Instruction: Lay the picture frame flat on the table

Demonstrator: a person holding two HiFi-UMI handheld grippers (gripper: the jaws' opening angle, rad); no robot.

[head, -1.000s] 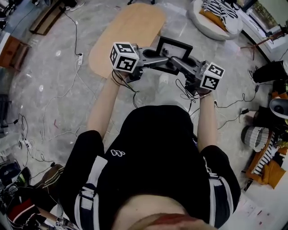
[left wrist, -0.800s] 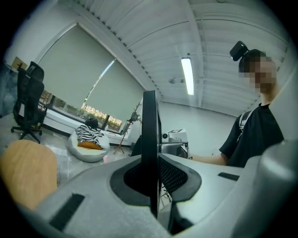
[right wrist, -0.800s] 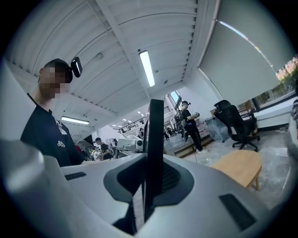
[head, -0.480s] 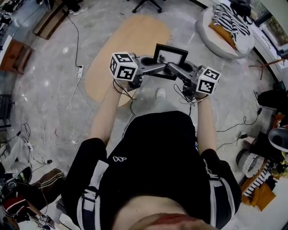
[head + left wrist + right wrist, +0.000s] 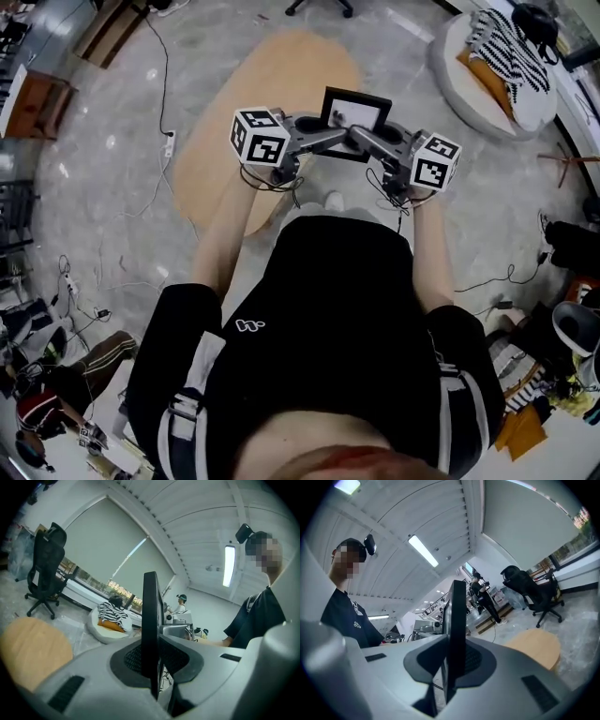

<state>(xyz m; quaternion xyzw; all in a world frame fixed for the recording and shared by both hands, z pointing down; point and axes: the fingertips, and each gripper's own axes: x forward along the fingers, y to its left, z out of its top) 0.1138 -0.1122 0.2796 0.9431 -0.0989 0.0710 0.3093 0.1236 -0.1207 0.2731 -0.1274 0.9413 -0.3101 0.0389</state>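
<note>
A black picture frame (image 5: 356,111) hangs in the air between my two grippers, over the marble floor by the near edge of an oval wooden table (image 5: 246,112). My left gripper (image 5: 328,142) is shut on the frame's left side. My right gripper (image 5: 362,141) holds the right side, and its jaws are opening slightly with the frame still between the pads. In the left gripper view the frame (image 5: 150,630) shows edge-on, pinched between the jaws of the left gripper (image 5: 152,663). The right gripper view also has the frame (image 5: 457,625) edge-on, inside the right gripper (image 5: 452,662).
A round white cushion with a striped cloth (image 5: 495,66) lies at the far right. An office chair base (image 5: 319,6) stands beyond the table. Cables and a power strip (image 5: 167,141) run over the floor at the left. Clutter lines both sides of the room.
The grippers and the frame have come nearer the table's near edge, and the head view has swung with them. Both grippers still hold the frame.
</note>
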